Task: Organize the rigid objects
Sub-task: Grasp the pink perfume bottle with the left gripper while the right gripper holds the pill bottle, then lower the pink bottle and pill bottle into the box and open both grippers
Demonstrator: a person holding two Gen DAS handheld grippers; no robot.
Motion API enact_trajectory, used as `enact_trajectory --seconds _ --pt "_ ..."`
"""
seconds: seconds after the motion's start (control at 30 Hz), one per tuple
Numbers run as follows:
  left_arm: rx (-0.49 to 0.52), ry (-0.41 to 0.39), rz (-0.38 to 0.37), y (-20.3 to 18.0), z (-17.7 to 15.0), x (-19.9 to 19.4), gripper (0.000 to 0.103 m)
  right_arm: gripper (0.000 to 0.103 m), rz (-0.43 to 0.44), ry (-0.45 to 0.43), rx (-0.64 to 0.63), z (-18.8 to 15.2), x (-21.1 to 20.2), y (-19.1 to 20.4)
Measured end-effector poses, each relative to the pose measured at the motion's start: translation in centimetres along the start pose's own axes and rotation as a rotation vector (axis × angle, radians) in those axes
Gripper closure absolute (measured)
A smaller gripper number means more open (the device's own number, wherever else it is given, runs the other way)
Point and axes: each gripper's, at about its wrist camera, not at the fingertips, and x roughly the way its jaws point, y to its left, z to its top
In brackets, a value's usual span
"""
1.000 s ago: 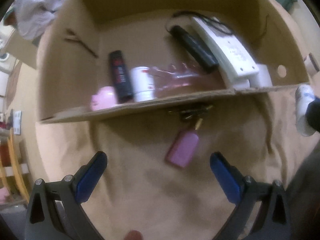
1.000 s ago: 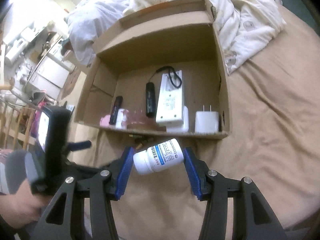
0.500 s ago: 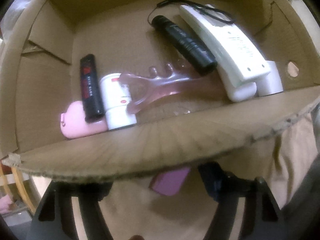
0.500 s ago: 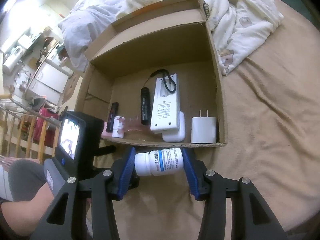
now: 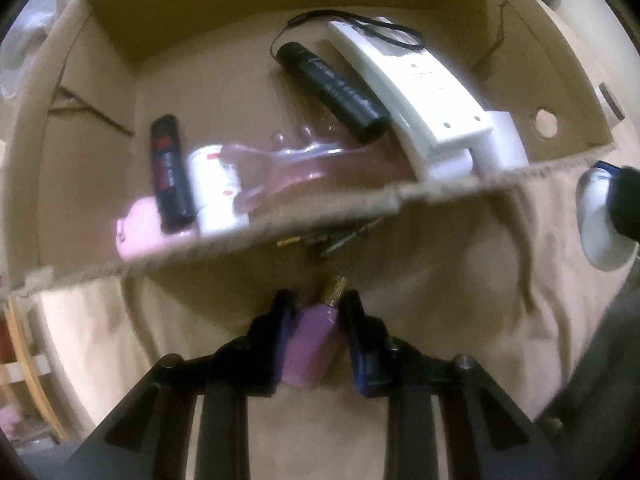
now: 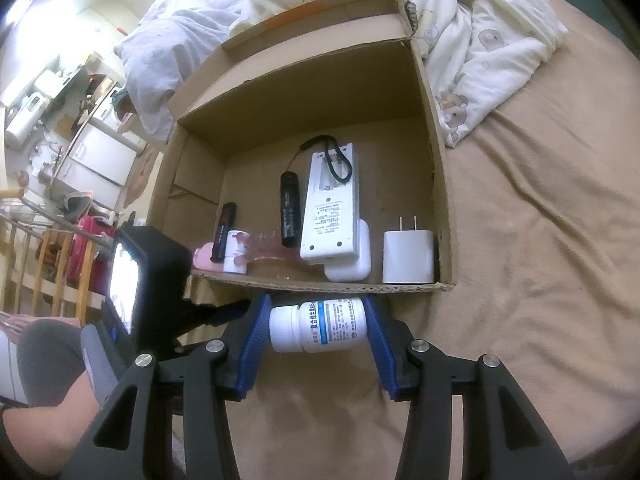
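Note:
My left gripper (image 5: pixel 316 312) is shut on a small purple tag with a gold tip (image 5: pixel 310 348), held just in front of the cardboard box's near wall (image 5: pixel 280 224). Dark metal keys (image 5: pixel 336 238) lie on the bedsheet by that wall. My right gripper (image 6: pixel 318 320) is shut on a white pill bottle with a blue label (image 6: pixel 320 326), held sideways just before the box's front edge (image 6: pixel 320 286). The bottle also shows in the left wrist view (image 5: pixel 600 224).
The box holds a white remote (image 6: pixel 330 212), black flashlight (image 6: pixel 289 208), black lighter (image 6: pixel 226 228), small white bottle (image 6: pixel 236 256), pink clear comb (image 5: pixel 304 160), pink item (image 5: pixel 136 228), white case (image 6: pixel 352 264) and white charger plug (image 6: pixel 408 256). A rumpled quilt (image 6: pixel 480 40) lies behind.
My left gripper went from open to shut on the purple tag and drew back from the box wall. My right gripper turned the pill bottle level and moved closer to the box.

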Motion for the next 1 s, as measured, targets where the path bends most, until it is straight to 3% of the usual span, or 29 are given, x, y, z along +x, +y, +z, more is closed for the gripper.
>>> enact_trajectory --seconds 0.3,0.43,0.63,0.7,1.0 --pt "-0.065 -0.012 -0.006 1.3 -1.5 -2.4 0.081 0.053 0.003 0.008 -0.001 -0.4 -0.1 0.1" --pt "-0.089 -0.042 -0.005 1.9 -2.5 -4.5 0.094 0.053 0.043 0.020 0.014 -0.6 -0.1 0.0" --pt "-0.109 -0.069 -0.033 3.2 -3.6 -6.8 0.094 0.053 0.076 0.024 0.020 -1.0 -0.3 0.2" --pt "-0.120 -0.080 -0.049 5.5 -4.1 -7.3 0.094 0.053 0.074 0.022 0.021 -1.2 -0.4 0.2" --pt "-0.152 -0.171 -0.118 6.9 -5.2 -11.6 0.094 0.053 0.108 -0.025 0.024 -1.1 -1.6 0.3"
